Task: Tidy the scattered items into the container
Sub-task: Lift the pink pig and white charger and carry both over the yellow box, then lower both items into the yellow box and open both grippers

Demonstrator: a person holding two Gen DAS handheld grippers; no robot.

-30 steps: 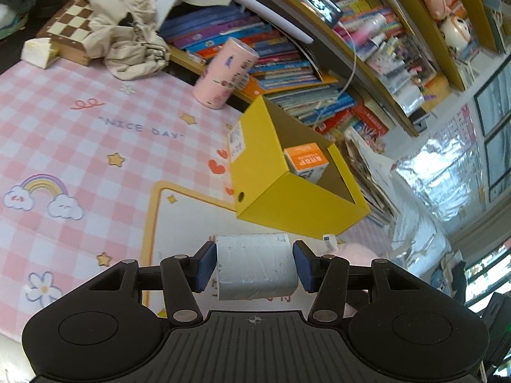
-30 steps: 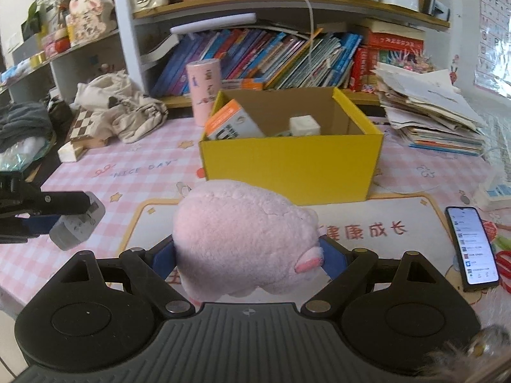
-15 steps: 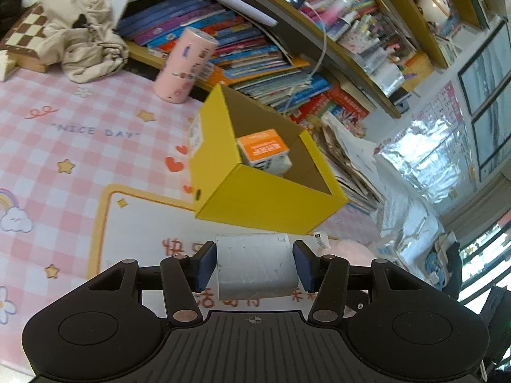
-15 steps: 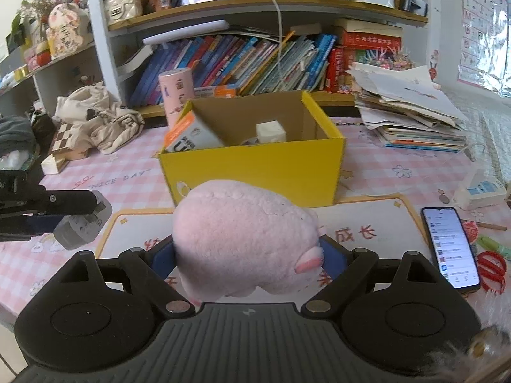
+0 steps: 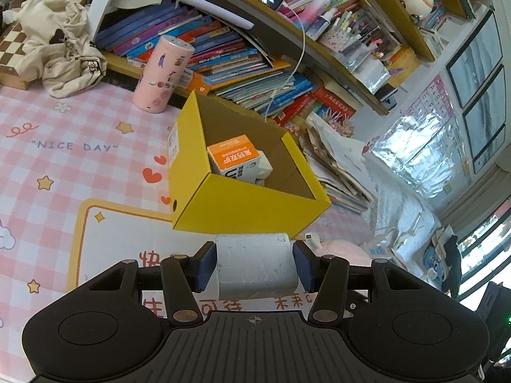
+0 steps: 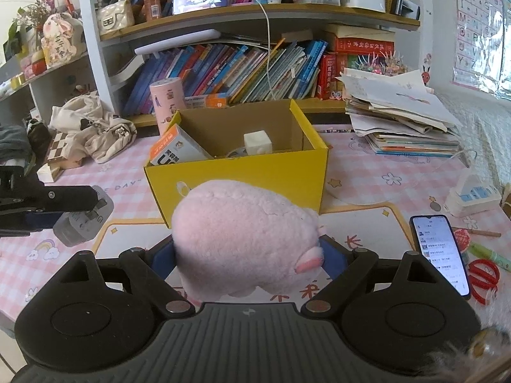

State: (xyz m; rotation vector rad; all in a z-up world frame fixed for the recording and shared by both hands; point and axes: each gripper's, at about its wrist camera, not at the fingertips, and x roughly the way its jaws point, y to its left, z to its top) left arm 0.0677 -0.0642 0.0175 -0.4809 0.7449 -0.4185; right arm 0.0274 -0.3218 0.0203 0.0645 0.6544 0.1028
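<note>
Left gripper (image 5: 255, 265): clamped on grey-white roll (image 5: 255, 265), held above bench (image 5: 64, 166), just short of yellow box (image 5: 242, 204). Right gripper (image 6: 247, 255): clamped on pink plush toy (image 6: 246, 239), in front of box. Box interior: orange-white carton (image 5: 238, 161), leaning; small white cube (image 6: 257, 142). Behind box: pink cylinder (image 5: 163, 75), bookshelf (image 6: 242, 67).

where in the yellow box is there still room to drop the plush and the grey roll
Free: the right half of the yellow box, between the white cube and the right wall. Crowded: the left side, where the orange carton leans.
</note>
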